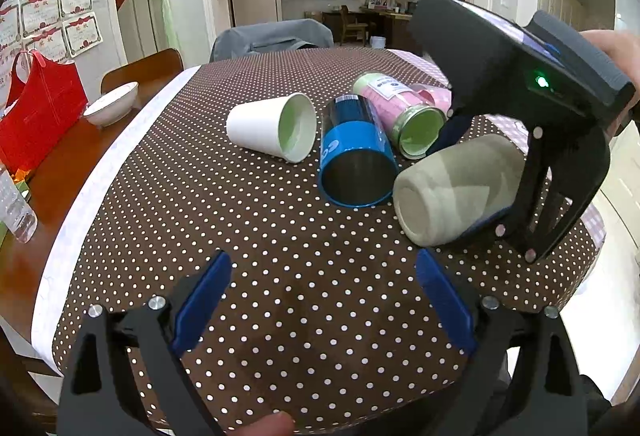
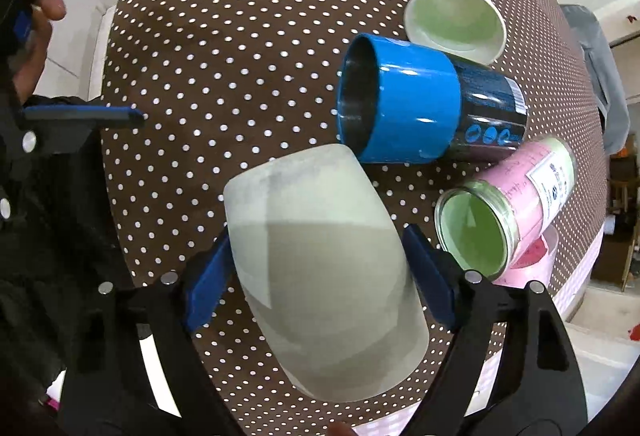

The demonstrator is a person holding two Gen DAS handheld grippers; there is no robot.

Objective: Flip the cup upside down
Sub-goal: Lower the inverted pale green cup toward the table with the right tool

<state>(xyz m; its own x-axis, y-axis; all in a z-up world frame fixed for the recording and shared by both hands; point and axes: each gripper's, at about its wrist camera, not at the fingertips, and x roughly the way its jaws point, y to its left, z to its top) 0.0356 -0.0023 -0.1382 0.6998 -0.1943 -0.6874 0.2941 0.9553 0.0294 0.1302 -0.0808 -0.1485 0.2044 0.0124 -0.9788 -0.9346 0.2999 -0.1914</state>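
Observation:
A frosted grey-white cup is held tilted between the blue pads of my right gripper, its closed base pointing away from the camera. In the left wrist view the same cup hangs just above the dotted tablecloth, base toward me, with the right gripper shut on it from the right. My left gripper is open and empty, low over the cloth in front of the cups; it also shows in the right wrist view.
Three cups lie on their sides: a white paper cup, a blue metal tumbler and a pink-green cup. A white bowl, a red bag and a plastic bottle stand at the left.

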